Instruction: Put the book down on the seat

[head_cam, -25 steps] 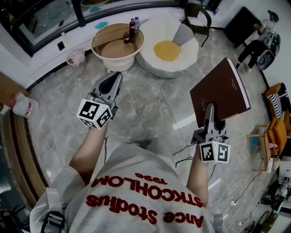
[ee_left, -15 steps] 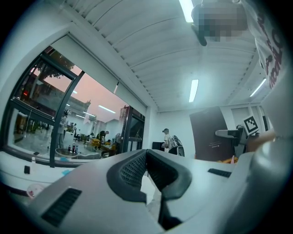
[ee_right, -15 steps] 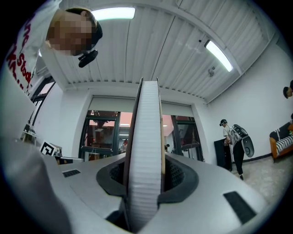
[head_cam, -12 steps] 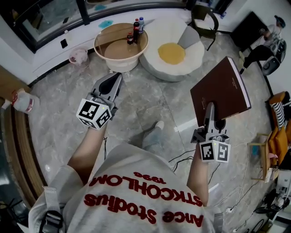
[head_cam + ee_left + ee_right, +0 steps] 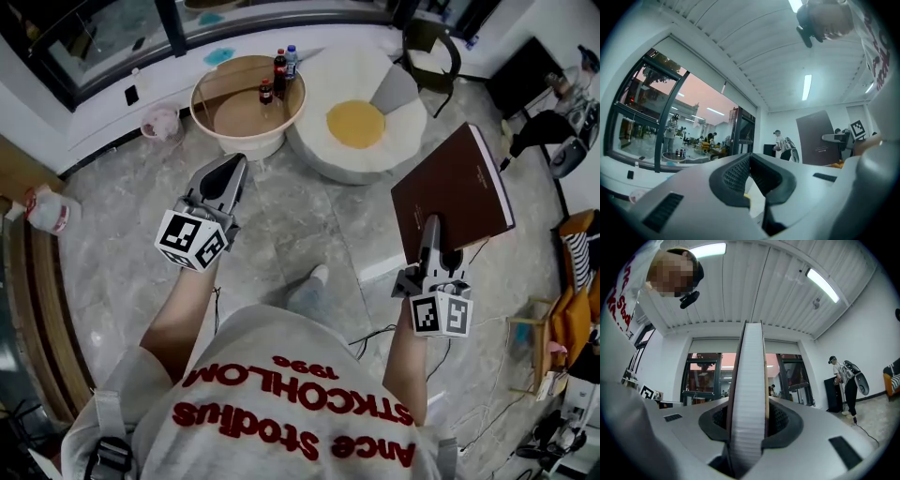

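The fingers [image 5: 780, 419] of your right gripper [image 5: 431, 230] pinch the brown hardcover book [image 5: 452, 192] by its page edge; your left gripper's [image 5: 234, 167] are pressed together, empty. The book hangs in the air, right of the white round seat with yellow centre [image 5: 319, 150], covers upright, long axis seemingly vertical. Gripped at only 1 edge, it could pivot or slip free as you swing it over.

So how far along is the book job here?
Done: the brown book is picked up, clamped in the right gripper. In hand: it's held over the floor, short of the white egg-shaped seat. Left: laying it on that seat. The left gripper is shut, empty.
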The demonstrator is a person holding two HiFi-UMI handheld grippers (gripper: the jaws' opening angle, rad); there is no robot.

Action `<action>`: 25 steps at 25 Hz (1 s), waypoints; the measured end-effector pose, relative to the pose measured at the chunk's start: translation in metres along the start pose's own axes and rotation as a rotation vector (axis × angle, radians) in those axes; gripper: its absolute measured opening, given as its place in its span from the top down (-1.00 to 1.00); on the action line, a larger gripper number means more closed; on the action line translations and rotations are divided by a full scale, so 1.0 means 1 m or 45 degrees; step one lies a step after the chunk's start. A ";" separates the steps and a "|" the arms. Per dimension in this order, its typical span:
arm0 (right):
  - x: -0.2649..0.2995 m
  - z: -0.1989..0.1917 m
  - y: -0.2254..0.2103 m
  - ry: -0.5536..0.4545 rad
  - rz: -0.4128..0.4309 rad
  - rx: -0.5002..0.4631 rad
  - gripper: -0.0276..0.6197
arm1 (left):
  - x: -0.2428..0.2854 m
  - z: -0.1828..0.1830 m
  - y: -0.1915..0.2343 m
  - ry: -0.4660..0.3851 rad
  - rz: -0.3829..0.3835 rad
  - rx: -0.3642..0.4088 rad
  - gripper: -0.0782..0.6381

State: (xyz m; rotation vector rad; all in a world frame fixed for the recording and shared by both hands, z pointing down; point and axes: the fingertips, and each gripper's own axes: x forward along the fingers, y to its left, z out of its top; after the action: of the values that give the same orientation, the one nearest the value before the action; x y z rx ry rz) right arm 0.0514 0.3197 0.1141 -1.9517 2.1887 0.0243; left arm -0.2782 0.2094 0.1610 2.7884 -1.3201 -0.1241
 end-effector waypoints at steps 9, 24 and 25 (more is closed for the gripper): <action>0.083 0.011 -0.071 0.033 0.035 0.005 0.44 | 0.104 0.010 -0.002 0.009 0.027 -0.012 0.74; 0.141 -0.015 -0.160 0.000 0.160 0.024 0.44 | 0.202 -0.023 -0.028 -0.031 0.073 -0.014 0.74; 0.142 -0.017 -0.163 -0.005 0.174 0.024 0.44 | 0.204 -0.025 -0.030 -0.034 0.076 -0.013 0.74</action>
State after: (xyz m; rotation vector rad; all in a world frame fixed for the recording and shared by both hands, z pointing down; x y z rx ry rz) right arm 0.1945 0.1578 0.1273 -1.7873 2.3068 0.0282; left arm -0.1240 0.0704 0.1732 2.7451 -1.4023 -0.1655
